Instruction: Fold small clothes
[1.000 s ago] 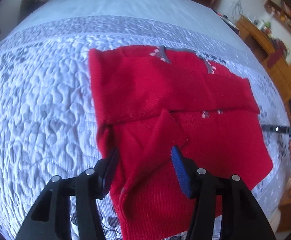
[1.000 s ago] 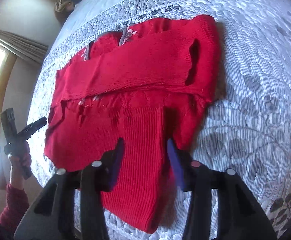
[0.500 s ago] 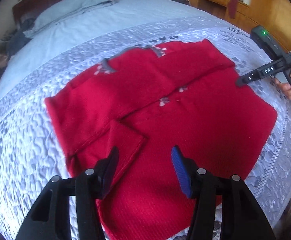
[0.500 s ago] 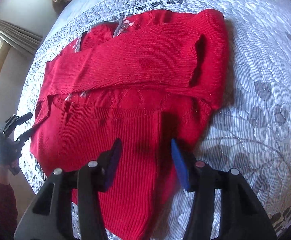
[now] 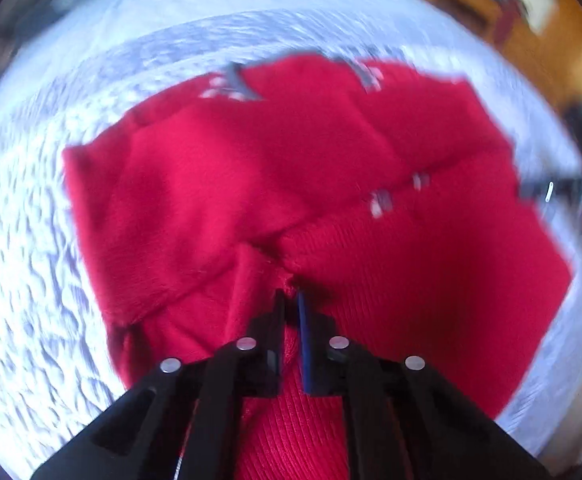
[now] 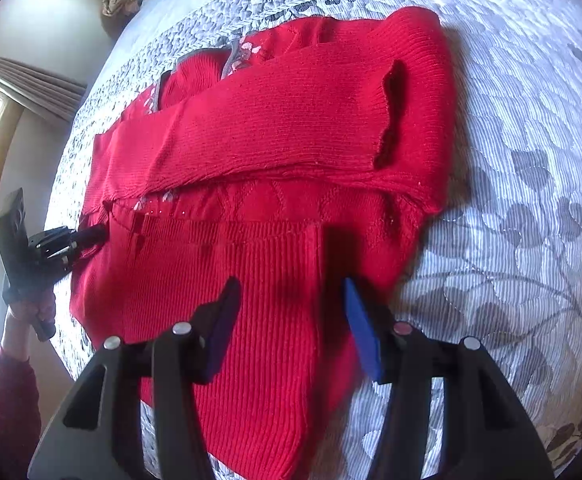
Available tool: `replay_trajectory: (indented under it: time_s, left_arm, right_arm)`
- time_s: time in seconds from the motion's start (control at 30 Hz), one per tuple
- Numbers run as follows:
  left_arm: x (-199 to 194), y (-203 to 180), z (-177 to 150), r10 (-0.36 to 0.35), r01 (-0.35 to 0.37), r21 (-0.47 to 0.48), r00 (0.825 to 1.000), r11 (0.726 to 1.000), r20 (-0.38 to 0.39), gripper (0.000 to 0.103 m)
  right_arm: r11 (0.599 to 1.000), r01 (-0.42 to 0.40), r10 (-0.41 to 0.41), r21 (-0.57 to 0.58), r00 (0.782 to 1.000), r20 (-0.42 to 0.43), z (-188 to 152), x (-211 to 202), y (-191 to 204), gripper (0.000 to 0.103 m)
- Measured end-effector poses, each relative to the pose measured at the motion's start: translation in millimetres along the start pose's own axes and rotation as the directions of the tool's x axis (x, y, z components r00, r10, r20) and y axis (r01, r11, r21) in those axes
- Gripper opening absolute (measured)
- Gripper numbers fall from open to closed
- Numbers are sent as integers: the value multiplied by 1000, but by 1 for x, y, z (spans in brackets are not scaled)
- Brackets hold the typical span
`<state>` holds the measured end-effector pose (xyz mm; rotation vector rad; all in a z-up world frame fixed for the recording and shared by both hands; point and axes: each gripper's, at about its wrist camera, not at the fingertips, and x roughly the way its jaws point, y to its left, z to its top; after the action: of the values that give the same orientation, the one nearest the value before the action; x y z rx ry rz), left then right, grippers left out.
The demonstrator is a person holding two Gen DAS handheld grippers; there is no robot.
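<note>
The whole left wrist view is smeared by motion: the quilt pattern of the bed (image 5: 31, 240) and the wooden furniture (image 5: 471, 4) beyond the red sweater (image 5: 251, 168) are streaks. The sweater's near hem is cut off by the lower edge in both views. In the right wrist view, the left tool (image 6: 87, 236) is partly sunk in sweater fabric, its tips hidden.

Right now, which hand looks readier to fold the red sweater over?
Probably the left. The left gripper is already pinched shut on the red sweater at its edge, while the right gripper hangs open above the hem, gripping nothing.
</note>
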<state>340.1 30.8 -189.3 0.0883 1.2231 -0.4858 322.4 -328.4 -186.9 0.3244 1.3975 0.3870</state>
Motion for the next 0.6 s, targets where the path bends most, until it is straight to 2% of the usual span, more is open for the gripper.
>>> replay_trajectory:
  time_s: [0.03, 0.13, 0.23, 0.3, 0.33, 0.4, 0.5, 0.6]
  left_arm:
    - [-10, 13, 1, -29, 31, -59, 999, 998, 37, 6]
    - [-33, 32, -3, -38, 51, -126, 994, 991, 103, 7]
    - [-47, 45, -9, -22, 42, -160, 992, 986, 128, 19]
    - [-50, 45, -14, -37, 56, -149, 991, 987, 127, 68]
    - [-51, 41, -16, -15, 33, -133, 991, 991, 135, 72]
    - [-44, 36, -16, 11, -1, -94, 994, 996, 109, 71]
    - [-28, 31, -13, 90, -87, -59, 994, 994, 59, 71]
    - [-16, 29, -11, 103, -102, -39, 994, 994, 33, 69]
  right_arm:
    - [1000, -6, 6, 2, 1000, 3, 0, -1, -1, 53]
    - [1000, -10, 10, -8, 1000, 9, -1, -4, 0, 53]
    - [1000, -12, 12, -17, 1000, 12, -1, -7, 2, 54]
    - [1000, 5, -5, -30, 1000, 6, 0, -6, 4, 54]
    - [999, 23, -23, -34, 1000, 2, 1, -5, 5, 54]
    - [998, 36, -37, -45, 999, -3, 2, -1, 7, 54]
    - [994, 70, -71, -83, 997, -5, 2, 2, 13, 54]
    - [987, 94, -95, -130, 995, 0, 2, 5, 18, 53]
